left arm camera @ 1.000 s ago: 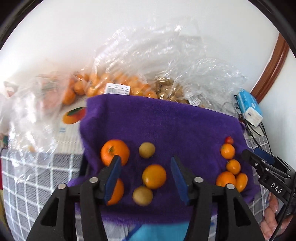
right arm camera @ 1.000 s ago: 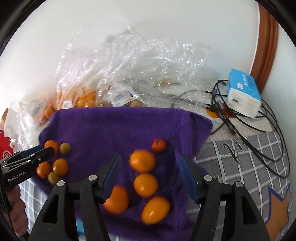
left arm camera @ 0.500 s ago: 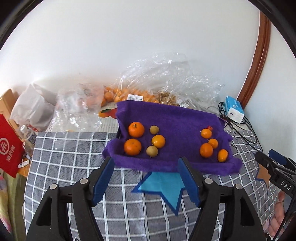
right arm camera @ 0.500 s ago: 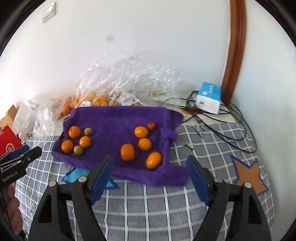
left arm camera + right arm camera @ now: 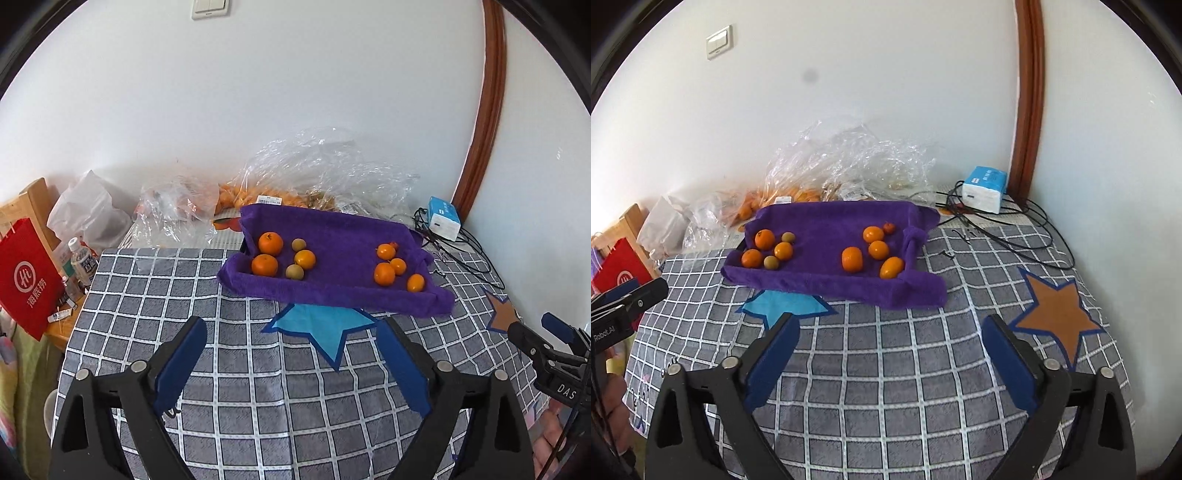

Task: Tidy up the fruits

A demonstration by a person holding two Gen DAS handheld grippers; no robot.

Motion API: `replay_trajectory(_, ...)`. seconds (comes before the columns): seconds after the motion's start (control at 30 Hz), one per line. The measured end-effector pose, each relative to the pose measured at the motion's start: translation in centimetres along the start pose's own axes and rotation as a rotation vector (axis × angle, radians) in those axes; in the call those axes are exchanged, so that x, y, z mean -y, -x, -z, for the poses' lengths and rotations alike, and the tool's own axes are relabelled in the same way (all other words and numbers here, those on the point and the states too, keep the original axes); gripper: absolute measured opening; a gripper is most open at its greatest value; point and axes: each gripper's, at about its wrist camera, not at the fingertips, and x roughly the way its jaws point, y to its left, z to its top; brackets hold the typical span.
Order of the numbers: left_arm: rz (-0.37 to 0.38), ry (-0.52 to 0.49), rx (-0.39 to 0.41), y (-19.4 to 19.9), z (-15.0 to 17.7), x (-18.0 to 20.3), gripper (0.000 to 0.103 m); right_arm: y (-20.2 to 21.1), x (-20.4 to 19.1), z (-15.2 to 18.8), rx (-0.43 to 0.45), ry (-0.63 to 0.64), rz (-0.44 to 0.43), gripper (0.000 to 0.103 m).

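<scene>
A purple towel-lined tray (image 5: 332, 236) (image 5: 827, 221) sits at the back of the checked tablecloth. Its left side holds oranges (image 5: 270, 243) (image 5: 764, 239) and two small green-brown fruits (image 5: 294, 272) (image 5: 771, 262). Its right side holds smaller orange fruits (image 5: 384, 274) (image 5: 851, 259) and a tiny red one (image 5: 889, 228). My left gripper (image 5: 291, 362) is open and empty, well in front of the tray. My right gripper (image 5: 890, 354) is open and empty, also in front of the tray.
Clear plastic bags (image 5: 325, 173) with more oranges lie behind the tray. A blue-white box (image 5: 984, 188) and black cables (image 5: 1034, 236) lie at the back right. A red bag (image 5: 26, 277) and bottles (image 5: 83, 260) stand left of the table. Star patches (image 5: 1060, 317) mark the cloth.
Both grippers have pulled back and up from just over the fruits to well in front of the tray. Both stay open and empty. The fruits have not moved.
</scene>
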Motion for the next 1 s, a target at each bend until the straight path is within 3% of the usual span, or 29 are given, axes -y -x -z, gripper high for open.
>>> replay_trajectory(0.4, 0.011, -0.016, 0.059, 3.3, 2.3, 1.0, 0.095, 3.2, 0.5, 3.0, 0.037, -0.007, 0.041, 0.103)
replay_trajectory(1.0, 0.010, -0.011, 0.061, 3.8, 2.6, 1.2, 0.095, 4.1, 0.9, 3.4, 0.051, -0.028, 0.045, 0.103)
